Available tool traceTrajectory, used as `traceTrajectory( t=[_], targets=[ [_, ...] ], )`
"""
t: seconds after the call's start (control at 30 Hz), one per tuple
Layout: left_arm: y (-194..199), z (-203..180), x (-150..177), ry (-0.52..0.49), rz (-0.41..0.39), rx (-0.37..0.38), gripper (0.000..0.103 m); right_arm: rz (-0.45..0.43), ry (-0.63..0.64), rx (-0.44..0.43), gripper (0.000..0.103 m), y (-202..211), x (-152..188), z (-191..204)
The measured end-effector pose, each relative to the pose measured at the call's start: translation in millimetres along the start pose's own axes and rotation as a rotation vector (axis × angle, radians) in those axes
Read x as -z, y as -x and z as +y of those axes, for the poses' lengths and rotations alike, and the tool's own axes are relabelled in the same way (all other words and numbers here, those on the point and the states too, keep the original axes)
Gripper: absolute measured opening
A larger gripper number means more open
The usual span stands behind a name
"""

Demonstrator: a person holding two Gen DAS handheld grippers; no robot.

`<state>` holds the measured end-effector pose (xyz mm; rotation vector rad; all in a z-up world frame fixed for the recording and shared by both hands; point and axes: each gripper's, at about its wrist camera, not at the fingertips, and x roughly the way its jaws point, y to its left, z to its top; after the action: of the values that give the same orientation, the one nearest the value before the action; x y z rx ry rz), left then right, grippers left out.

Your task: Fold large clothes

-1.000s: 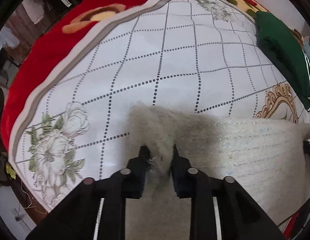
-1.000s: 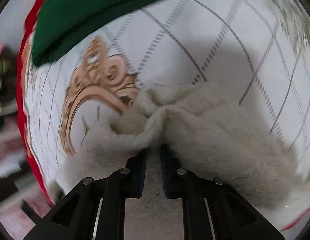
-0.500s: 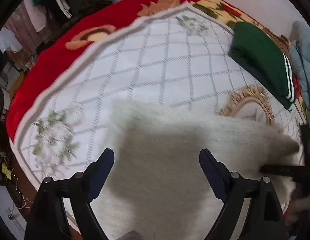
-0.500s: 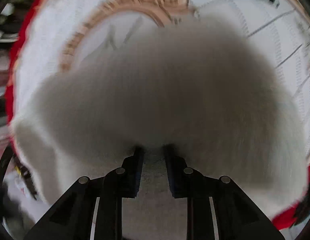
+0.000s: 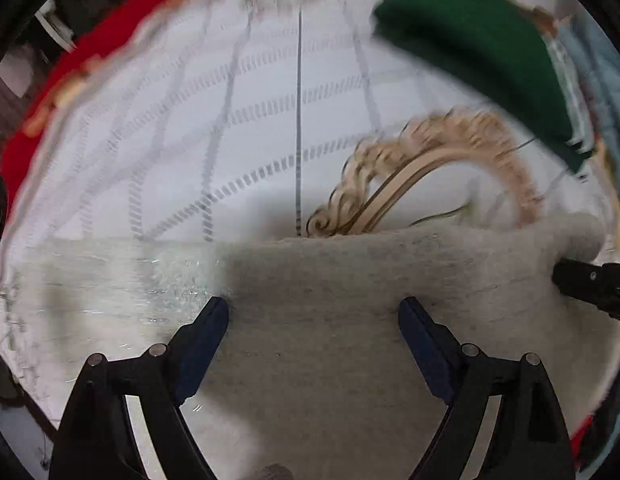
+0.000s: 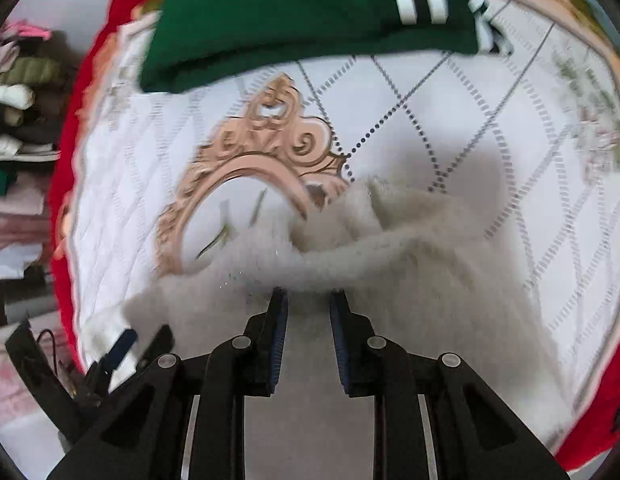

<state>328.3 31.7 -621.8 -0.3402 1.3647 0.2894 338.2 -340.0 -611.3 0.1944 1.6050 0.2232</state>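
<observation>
A cream fuzzy garment (image 5: 330, 360) lies across the near part of a white quilted bed cover (image 5: 237, 120). My left gripper (image 5: 314, 308) hovers over the garment's middle, open wide, and nothing sits between its pads. In the right wrist view my right gripper (image 6: 307, 300) stands narrowly apart, pinching a raised ridge of the same garment (image 6: 410, 264) at its end. The right gripper's black body (image 5: 590, 284) shows at the right edge of the left wrist view, against the bunched cloth. A left finger (image 6: 123, 344) shows at the lower left of the right wrist view.
A folded green garment with white stripes (image 6: 289, 20) lies at the far side of the cover, beyond a gold ornament print (image 6: 261, 160). A red floral blanket (image 6: 65, 184) edges the bed. Piled clothes (image 6: 17, 120) sit off to the left.
My left gripper let go of the garment's corner, opened wide and slid right along the garment. My right gripper kept its hold, with its jaws a little wider and the cloth end raised.
</observation>
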Motion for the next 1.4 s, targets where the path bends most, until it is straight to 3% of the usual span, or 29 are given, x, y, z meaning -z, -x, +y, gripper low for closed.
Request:
traceTrajectory(
  t=[0.13,0.2,0.27,0.37,0.47,0.57,0.63,0.77,0.83,0.9,0.93,1.03,1.1,1.17,1.2,1.23,1.27,1.33,1.4],
  targets=[
    [-2.1,1.7,-3.7,-0.023,-0.037,-0.002,0.09,0.029,-0.017,0.046,0.021,-29.4,-19.4,2.0],
    [11.2,12.6,-1.8,0.015,-0.032,0.035,0.09,0.075,-0.033,0.048,0.023,-20.3,-25.8,6.1],
    [29.3,29.1,4.6,0.067,-0.037,0.058,0.09,0.065,0.003,0.031,0.024,7.2,-19.6,12.5],
    [73.1,75.5,37.9,0.18,-0.058,0.089,0.09,0.054,0.102,-0.015,0.024,37.7,4.0,29.3],
    [97.5,117.1,85.1,0.273,-0.043,0.068,0.09,0.144,0.172,-0.005,0.025,29.1,39.9,40.4],
    [104.4,155.5,149.8,0.414,0.049,0.057,0.09,0.212,0.2,0.084,0.024,-20.5,59.0,38.1],
    [102.5,165.8,183.1,0.487,0.101,0.071,0.09,0.199,0.2,0.125,0.025,-53.9,63.6,34.6],
    [89.3,174.0,227.1,0.63,0.167,0.182,0.09,0.24,0.227,0.206,0.025,-45.8,57.1,57.1],
    [75.1,175.1,234.7,0.712,0.168,0.273,0.09,0.23,0.235,0.191,0.03,-32.1,61.5,56.0],
    [65.1,177.7,232.5,0.767,0.143,0.336,0.09,0.22,0.216,0.159,0.055,-16.3,70.3,49.5],
    [62.8,181.8,229.0,0.804,0.099,0.371,0.09,0.2,0.2,0.148,0.06,-5.6,76.3,43.3],
    [57.8,189.8,219.8,0.861,0.015,0.351,0.089,0.145,0.159,0.121,0.064,14.6,89.0,25.6],
    [51.4,196.4,221.1,0.954,-0.015,0.325,0.089,0.119,0.108,0.053,0.064,19.3,94.4,10.4],
    [53.0,190.3,218.7,0.991,-0.058,0.265,0.082,0.107,0.058,0.005,0.064,15.2,98.4,-6.7],
    [61.0,184.9,215.5,0.975,-0.085,0.179,0.065,0.116,0.046,0.005,0.064,10.3,101.0,-10.6],
    [66.1,175.1,213.9,0.95,-0.108,0.124,0.038,0.126,0.039,-0.003,0.064,5.3,100.3,-10.2],
    [74.1,170.4,210.4,0.919,-0.143,0.099,0.024,0.135,0.049,-0.017,0.064,3.6,99.2,-11.0],
    [97.4,157.2,194.5,0.813,-0.213,0.054,0.018,0.129,0.093,-0.015,0.064,5.6,108.6,-7.1],
    [117.4,156.1,191.3,0.758,-0.279,0.066,0.017,0.117,0.154,-0.005,0.064,7.6,103.8,-0.8]
  ],
)
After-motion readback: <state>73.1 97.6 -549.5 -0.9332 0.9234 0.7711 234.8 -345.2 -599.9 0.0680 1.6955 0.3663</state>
